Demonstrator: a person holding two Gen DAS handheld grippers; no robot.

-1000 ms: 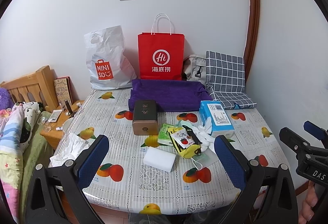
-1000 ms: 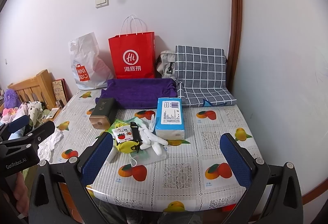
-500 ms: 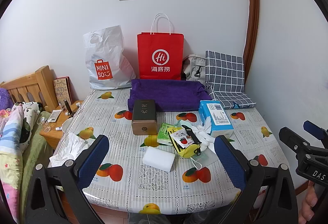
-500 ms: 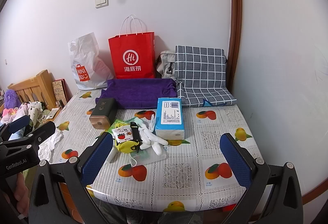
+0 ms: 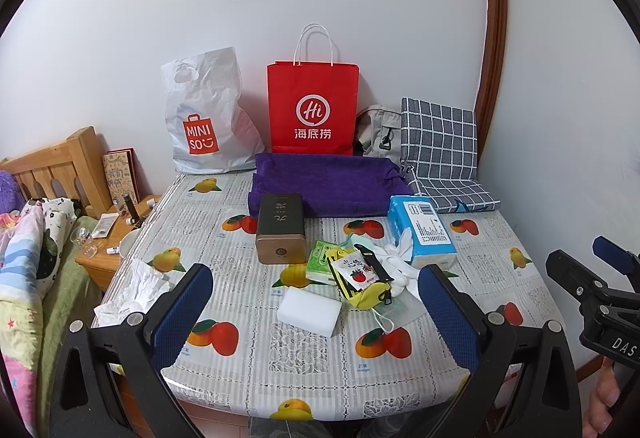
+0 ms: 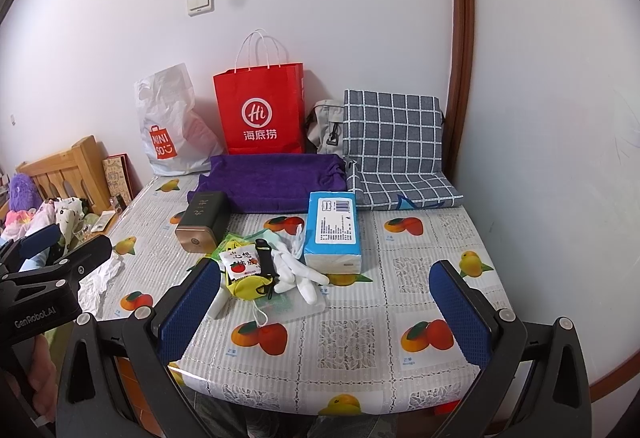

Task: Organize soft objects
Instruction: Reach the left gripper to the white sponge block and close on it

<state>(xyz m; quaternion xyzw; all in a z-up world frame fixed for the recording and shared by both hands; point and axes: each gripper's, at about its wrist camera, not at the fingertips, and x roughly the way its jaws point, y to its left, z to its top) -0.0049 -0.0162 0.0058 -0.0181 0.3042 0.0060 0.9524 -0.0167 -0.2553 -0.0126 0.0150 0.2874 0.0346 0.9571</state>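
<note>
Both my grippers hang above the near table [image 5: 312, 370] edge, jaws wide apart, nothing held. Left gripper [image 5: 316, 314]; right gripper [image 6: 324, 314]. The soft pile sits mid-table, dead ahead and beyond both: sponge [image 5: 310, 311] nearest the left, white gloves [image 6: 298, 274] and yellow pouch [image 6: 250, 284] toward the right's inner finger. Sponge lies long axis crosswise to my left fingers. I judge the left arm nearer it; the right is better placed for the gloves.

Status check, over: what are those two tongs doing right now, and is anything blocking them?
Left tongs open, empty. Right tongs open, empty. White gloves and yellow pouch untouched on table. Nothing in the way.
</note>
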